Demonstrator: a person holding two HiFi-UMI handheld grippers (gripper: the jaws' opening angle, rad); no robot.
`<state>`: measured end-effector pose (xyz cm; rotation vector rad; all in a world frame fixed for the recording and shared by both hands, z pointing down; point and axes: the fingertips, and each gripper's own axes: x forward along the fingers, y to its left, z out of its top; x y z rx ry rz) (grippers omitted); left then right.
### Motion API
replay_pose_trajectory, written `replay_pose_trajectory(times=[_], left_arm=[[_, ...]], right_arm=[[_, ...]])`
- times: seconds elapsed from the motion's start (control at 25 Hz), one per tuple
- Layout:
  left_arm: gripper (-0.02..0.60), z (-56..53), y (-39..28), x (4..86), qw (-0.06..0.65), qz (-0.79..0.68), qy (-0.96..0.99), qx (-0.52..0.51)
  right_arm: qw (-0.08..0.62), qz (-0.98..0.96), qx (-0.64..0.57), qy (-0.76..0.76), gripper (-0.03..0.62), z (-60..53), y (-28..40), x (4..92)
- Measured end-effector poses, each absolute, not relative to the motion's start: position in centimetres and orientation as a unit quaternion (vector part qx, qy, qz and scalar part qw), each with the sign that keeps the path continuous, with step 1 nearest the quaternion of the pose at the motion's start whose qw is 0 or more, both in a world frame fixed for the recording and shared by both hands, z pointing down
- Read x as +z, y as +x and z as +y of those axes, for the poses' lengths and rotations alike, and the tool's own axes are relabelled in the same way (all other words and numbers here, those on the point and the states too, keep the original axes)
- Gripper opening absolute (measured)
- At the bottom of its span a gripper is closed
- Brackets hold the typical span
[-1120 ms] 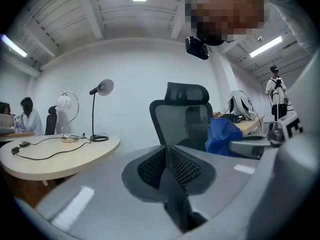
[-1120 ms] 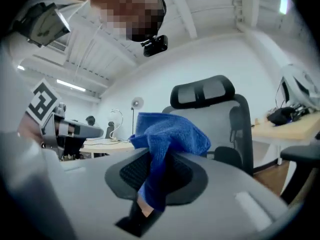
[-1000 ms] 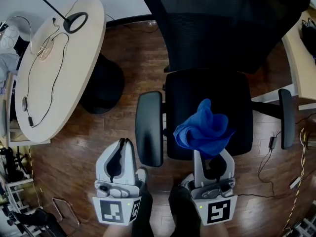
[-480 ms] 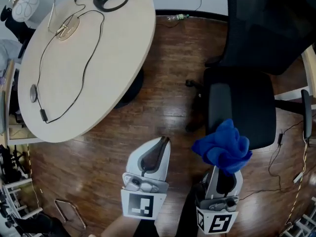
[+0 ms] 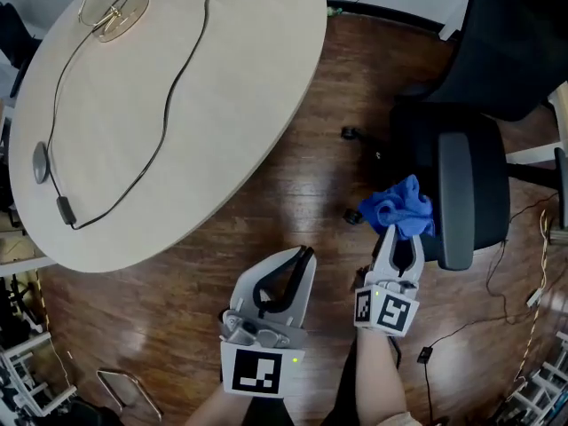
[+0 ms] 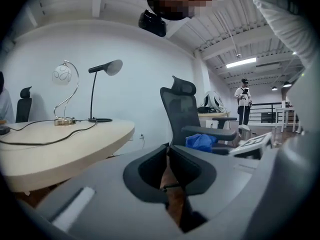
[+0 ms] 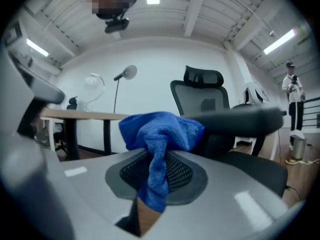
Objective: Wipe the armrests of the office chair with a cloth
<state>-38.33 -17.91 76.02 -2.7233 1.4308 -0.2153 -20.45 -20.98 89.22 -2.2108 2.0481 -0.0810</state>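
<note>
A black office chair [image 5: 484, 69] stands at the right of the head view, its grey padded armrest [image 5: 454, 198] running front to back. My right gripper [image 5: 404, 231] is shut on a bunched blue cloth [image 5: 399, 209], held just left of that armrest. The right gripper view shows the cloth [image 7: 161, 134] pinched between the jaws, with the armrest [image 7: 240, 120] right behind it. My left gripper [image 5: 303, 257] hangs over the wooden floor, shut and empty. In the left gripper view its jaw tips [image 6: 167, 149] meet, and the chair [image 6: 186, 115] and cloth [image 6: 201, 142] lie ahead to the right.
A large beige oval table [image 5: 169, 105] fills the upper left, with a cable [image 5: 160, 122] and lamp bases on it. Chair castors [image 5: 351, 134] and loose cables [image 5: 524, 300] lie on the wooden floor. Another person [image 6: 243, 101] stands far off by desks.
The head view has swung left, so the chair sits further right and the table fills more of it. My right gripper has carried the cloth up beside the armrest.
</note>
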Motion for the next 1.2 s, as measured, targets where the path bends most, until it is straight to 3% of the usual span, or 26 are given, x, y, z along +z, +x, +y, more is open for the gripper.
replay_pose_trajectory(times=[0.08,0.16,0.32,0.64,0.76,0.92,1.08,1.2], left_arm=[[0.095,-15.5,-39.6,82.2,-0.143,0.478,-0.854,-0.147],[0.095,-14.6,-40.2,84.5,-0.194,0.478,-0.838,-0.180],[0.095,-16.0,-40.0,84.3,-0.167,0.484,-0.840,-0.180],[0.095,-20.2,-37.2,87.8,-0.127,0.502,-0.842,-0.154],[0.095,-20.1,-36.9,89.8,-0.126,0.504,-0.839,-0.164],[0.095,-20.9,-37.5,89.0,-0.121,0.512,-0.834,-0.164],[0.095,-20.0,-37.1,83.8,-0.116,0.520,-0.832,-0.151],[0.095,-18.1,-37.5,75.3,-0.115,0.528,-0.831,-0.129]], right_arm=[[0.065,0.658,-0.034,-0.749,0.075,-23.5,-18.3,90.5],[0.071,0.656,-0.017,-0.751,0.075,-24.8,-17.4,88.8],[0.065,0.662,-0.016,-0.747,0.076,-25.9,-17.3,89.5],[-0.051,0.671,-0.119,-0.730,0.075,-31.0,-15.8,110.9],[-0.052,0.680,-0.133,-0.719,0.075,-30.8,-15.4,112.9],[-0.017,0.734,-0.099,-0.671,0.075,-29.0,-19.8,105.4],[0.084,0.778,-0.043,-0.621,0.075,-22.1,-23.2,87.5],[0.130,0.787,-0.021,-0.603,0.075,-18.2,-23.5,72.6]])
